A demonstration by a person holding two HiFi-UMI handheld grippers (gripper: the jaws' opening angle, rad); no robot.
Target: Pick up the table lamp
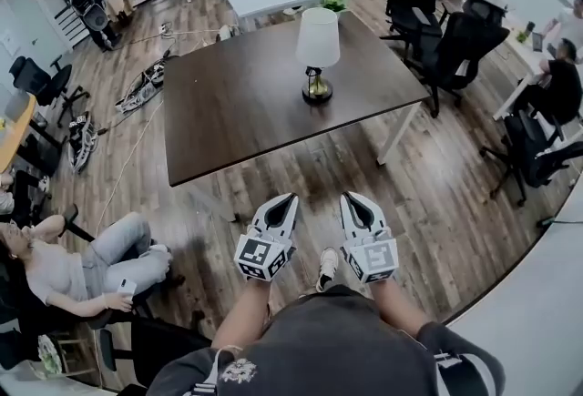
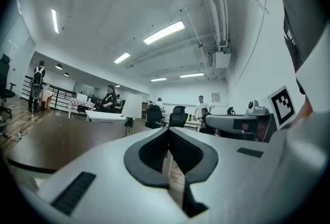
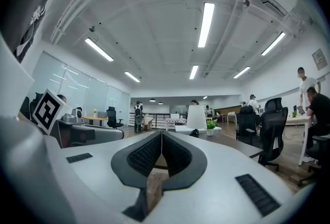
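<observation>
Both claws are empty and fully closed. The left claw point(image 1: 288, 200) and right claw point(image 1: 351, 199) each have their jaws pressed together with nothing between them, and they are held level, side by side, short of the near edge of the counter point(image 1: 228, 121). The table lamp point(image 1: 317, 57) stands upright well ahead of both claws on the far half of the counter, roughly on the line between them and a touch toward the right claw's side. Main risk: if the jaws aren't opened before arrival, the closed tips act as a ram and tip the lamp. It looks top-heavy, with a wide white shade point(image 1: 318, 37) on a thin stem over a small round base point(image 1: 317, 94), so a light sideways knock probably topples it. Gripping the shade likely dents it or lets the lamp swing, so the stem looks the safer target. The stem is narrow, though, and an off-centre close would shove it rather than clamp it. Reach is the second risk: the lamp is far across the counter, so stretching over the near edge costs alignment. A potted plant point(image 1: 335, 0) sits just beyond the lamp, and an overshoot would hit it. No cord can be made out, but a hidden one could snag on the lift.
</observation>
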